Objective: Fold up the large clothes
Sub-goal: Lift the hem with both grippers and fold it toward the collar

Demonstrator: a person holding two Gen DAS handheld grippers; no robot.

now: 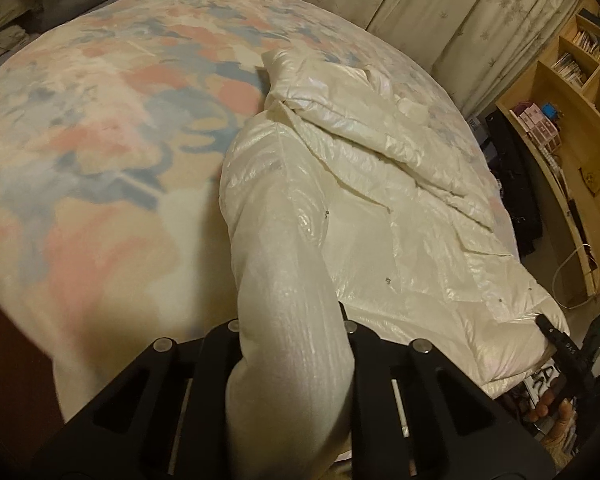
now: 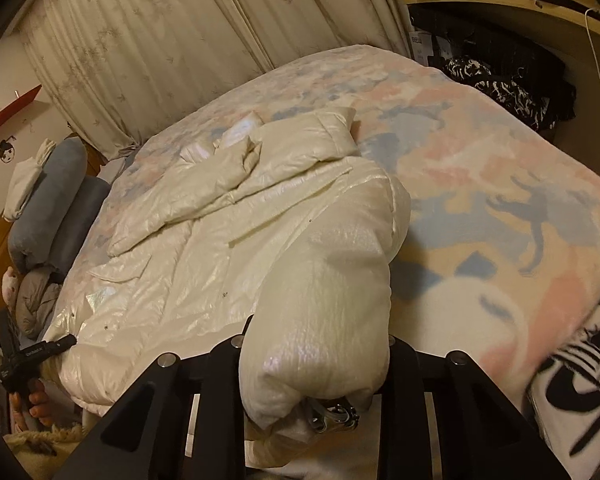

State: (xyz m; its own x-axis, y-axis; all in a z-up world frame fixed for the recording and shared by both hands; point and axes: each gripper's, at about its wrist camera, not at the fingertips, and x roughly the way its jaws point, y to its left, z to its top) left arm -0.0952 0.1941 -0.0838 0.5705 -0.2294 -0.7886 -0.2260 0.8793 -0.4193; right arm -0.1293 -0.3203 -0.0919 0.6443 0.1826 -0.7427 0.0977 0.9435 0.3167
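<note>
A shiny white puffer jacket (image 1: pixel 380 200) lies spread on a bed, its hood and a sleeve bunched at the far end. In the left wrist view my left gripper (image 1: pixel 292 322) is shut on a thick fold of the jacket's near edge, which rises between the fingers. At the right of that view, the right gripper (image 1: pixel 554 334) bites the jacket's other near corner. In the right wrist view my right gripper (image 2: pixel 314 340) is shut on a bulging fold of the jacket (image 2: pixel 220 240), with a metal clasp hanging under it. The left gripper (image 2: pixel 56 348) grips the corner at the left.
The bed carries a pink, blue and cream blanket (image 1: pixel 100 140). Curtains (image 1: pixel 460 12) hang behind it. A wooden shelf unit (image 1: pixel 560 100) stands at the right. Grey pillows (image 2: pixel 52 200) lie at the head, dark clothes (image 2: pixel 500 88) beside the bed, and a black-and-white cloth (image 2: pixel 572 392) near the right gripper.
</note>
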